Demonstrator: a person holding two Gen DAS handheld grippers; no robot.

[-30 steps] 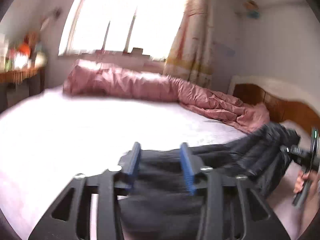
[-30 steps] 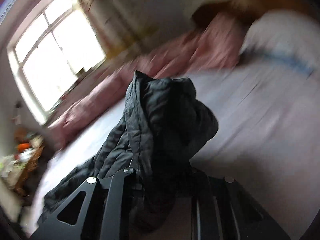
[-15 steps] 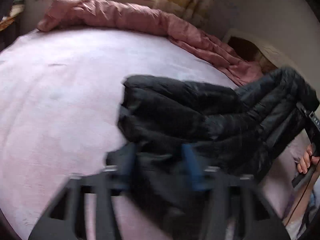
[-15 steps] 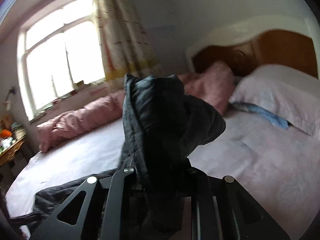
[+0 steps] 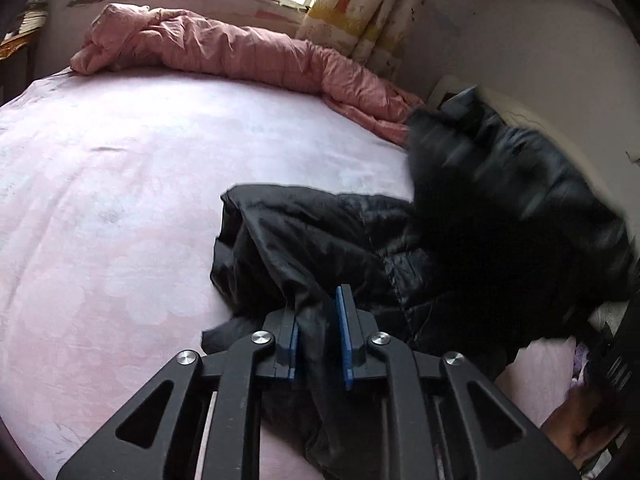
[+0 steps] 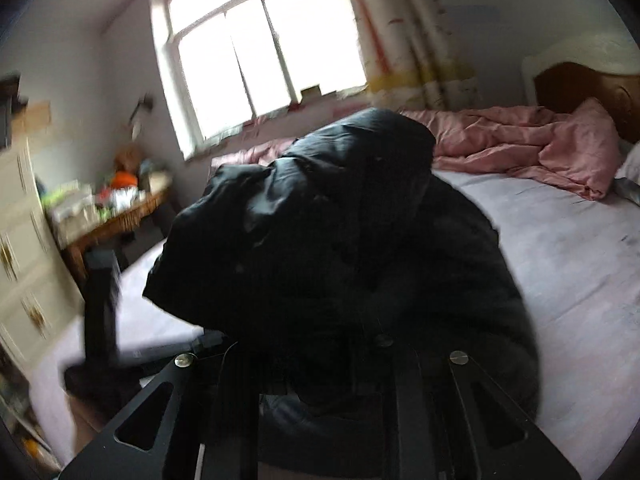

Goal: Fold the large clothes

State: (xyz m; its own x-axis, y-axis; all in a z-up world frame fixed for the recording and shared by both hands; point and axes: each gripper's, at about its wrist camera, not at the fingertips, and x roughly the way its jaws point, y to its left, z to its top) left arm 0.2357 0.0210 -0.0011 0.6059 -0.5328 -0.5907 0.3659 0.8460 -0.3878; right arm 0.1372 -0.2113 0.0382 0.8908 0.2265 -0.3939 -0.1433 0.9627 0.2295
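Since a second ago our left gripper (image 5: 318, 328) has been closing, now pinching the jacket (image 5: 340, 240) hem | right gripper (image 6: 340, 344) grasps a raised jacket fold | jacket half on the bed (image 5: 120, 180).

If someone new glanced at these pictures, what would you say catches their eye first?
A black puffy jacket lies bunched on the pale pink bed sheet, one fold pinched in the left tongs, which have just been closing. Its other end billows dark right in front of the right tongs, hiding their tips. Behind, a rumpled pink quilt lies below the bright window.
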